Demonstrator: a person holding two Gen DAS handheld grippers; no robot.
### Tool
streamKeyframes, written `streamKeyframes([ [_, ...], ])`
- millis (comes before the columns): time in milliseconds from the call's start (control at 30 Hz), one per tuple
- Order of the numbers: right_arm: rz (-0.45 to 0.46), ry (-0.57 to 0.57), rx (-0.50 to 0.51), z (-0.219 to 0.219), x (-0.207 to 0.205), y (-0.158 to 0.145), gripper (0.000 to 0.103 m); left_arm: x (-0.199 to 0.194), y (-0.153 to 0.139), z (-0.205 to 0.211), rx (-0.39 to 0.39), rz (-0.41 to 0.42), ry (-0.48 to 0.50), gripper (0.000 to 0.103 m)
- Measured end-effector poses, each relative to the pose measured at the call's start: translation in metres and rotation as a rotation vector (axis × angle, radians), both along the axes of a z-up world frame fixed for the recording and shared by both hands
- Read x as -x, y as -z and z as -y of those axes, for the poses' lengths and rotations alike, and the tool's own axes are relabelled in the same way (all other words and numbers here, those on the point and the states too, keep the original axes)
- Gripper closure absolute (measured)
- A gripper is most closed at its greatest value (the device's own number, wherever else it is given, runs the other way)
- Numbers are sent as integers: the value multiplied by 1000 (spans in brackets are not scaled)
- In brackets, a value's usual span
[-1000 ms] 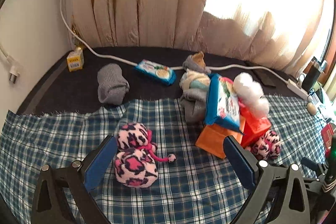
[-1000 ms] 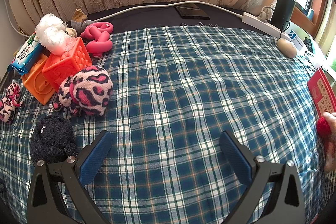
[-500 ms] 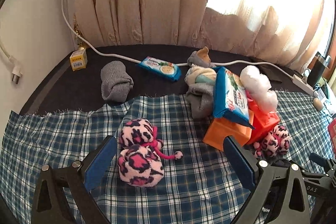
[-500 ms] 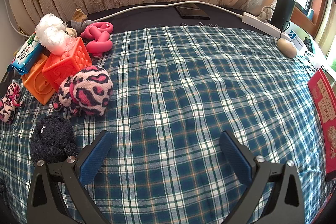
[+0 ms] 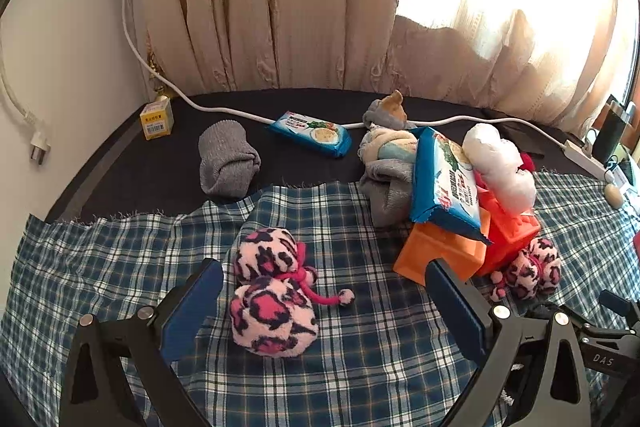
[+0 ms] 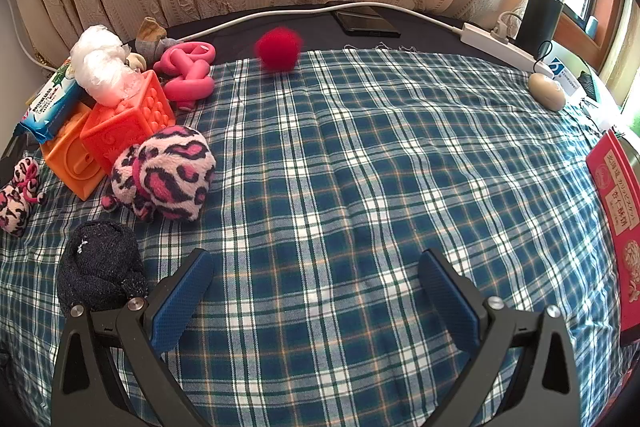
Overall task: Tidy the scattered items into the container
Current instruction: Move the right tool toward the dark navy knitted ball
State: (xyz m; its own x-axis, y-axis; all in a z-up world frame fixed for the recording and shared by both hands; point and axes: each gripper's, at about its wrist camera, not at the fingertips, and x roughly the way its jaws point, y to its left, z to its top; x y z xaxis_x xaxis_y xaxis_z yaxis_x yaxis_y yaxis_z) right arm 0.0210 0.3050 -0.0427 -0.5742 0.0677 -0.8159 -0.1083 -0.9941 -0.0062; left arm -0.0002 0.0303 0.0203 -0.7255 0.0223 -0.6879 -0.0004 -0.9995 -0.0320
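Curtains are hanging behind a dark table half covered by a plaid cloth [image 6: 360,167], and the clutter is still lying loose. Seen from the left wrist, the left gripper [image 5: 324,303] is standing wide open and empty, with a leopard plush [image 5: 272,303] sitting between its fingers, nearer the left one. At twelve o'clock a snack pack [image 5: 310,134] is lying across a white cable [image 5: 224,109]; at eleven a grey sock [image 5: 226,163] is sitting on the bare tabletop, with a yellow box [image 5: 157,117] farther out at ten. At one o'clock orange cubes [image 5: 472,247] are propping up a second pack and a white bag [image 5: 498,167]. In the right wrist view, the right gripper [image 6: 316,297] is also gaping with nothing in it; a dark sock [image 6: 100,267] is lying just beside its left finger, a second plush [image 6: 168,179] at ten o'clock, and a blurred red ball [image 6: 279,49] near twelve, seemingly moving. No clear container is showing; a red box [image 6: 618,211] at three o'clock might serve, but I cannot tell. Judging by this, tidying is barely starting, with nearly everything left to collect.
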Motion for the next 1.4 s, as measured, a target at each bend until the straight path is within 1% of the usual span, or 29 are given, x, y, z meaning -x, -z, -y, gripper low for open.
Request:
streamKeyframes([
  [267, 0, -1, 0, 1, 1, 0, 1, 4, 4, 0, 6, 17, -2, 1],
  [500, 0, -8, -2, 2, 1, 0, 1, 5, 6, 4, -15, 30, -13, 1],
  [700, 4, -9, 4, 0, 0, 0, 1, 5, 9, 2, 9, 41, -17, 1],
  [800, -13, -5, 41, -5, -5, -3, 1, 4, 7, 2, 8, 37, -15, 1],
  [900, -67, -2, 96, -12, -14, -12, 1, 2, 6, 3, 1, 36, -11, 1],
  [1000, -164, -40, 120, -10, -30, -32, 1, 1, 5, 2, -1, 38, -6, 1],
  [1067, -201, -88, 136, -4, -38, -40, 1, 0, 4, 1, -1, 34, -1, 1],
  [1167, -204, -162, 155, 9, -43, -44, 1, -1, 4, 0, -2, 31, 5, 1],
  [1400, -167, -240, 177, 29, -44, -37, 1, -5, 3, -3, -4, 29, 18, 1],
])
